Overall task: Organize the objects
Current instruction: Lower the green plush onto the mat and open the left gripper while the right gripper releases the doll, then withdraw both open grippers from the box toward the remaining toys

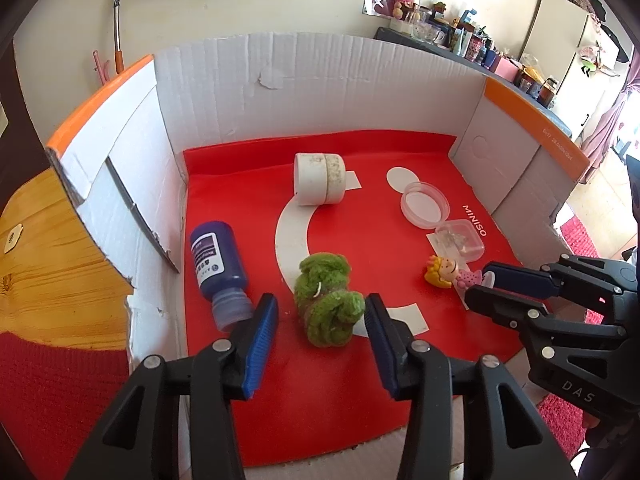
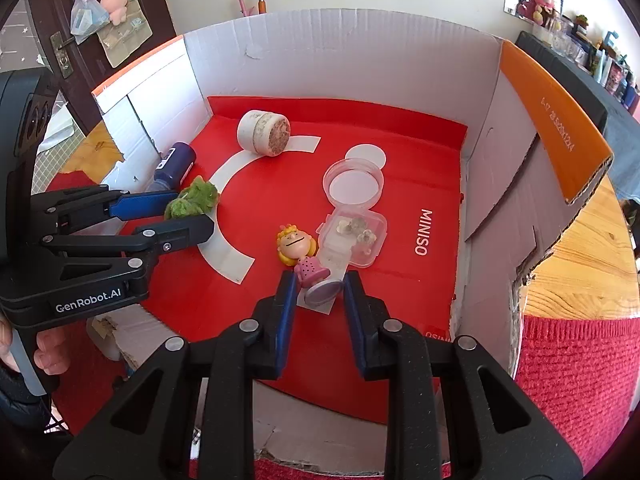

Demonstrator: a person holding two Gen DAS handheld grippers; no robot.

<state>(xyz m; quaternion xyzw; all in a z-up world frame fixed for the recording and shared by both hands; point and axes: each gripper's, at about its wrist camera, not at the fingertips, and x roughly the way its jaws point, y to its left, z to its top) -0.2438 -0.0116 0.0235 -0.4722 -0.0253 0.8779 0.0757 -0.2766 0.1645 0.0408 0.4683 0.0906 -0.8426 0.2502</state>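
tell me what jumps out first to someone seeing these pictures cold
The bright red mat lining the white cardboard box grabs the eye first. Next comes the fuzzy green ball at the front, sitting between the left gripper's parted blue pads without being pressed. To its right, the right gripper brackets the round base of a small yellow-haired doll figure lying on the mat beside two clear plastic containers.

I saw a wooden table (image 2: 584,248) carrying a red knit cloth (image 2: 580,380) and an open cardboard box (image 1: 320,92). The box's red mat (image 1: 248,216) bore a blue bottle (image 1: 216,260), white jar (image 1: 318,178), green yarn wad (image 1: 328,304), doll figurine (image 2: 298,250), round clear lid (image 1: 424,204), small clear case (image 2: 356,236).
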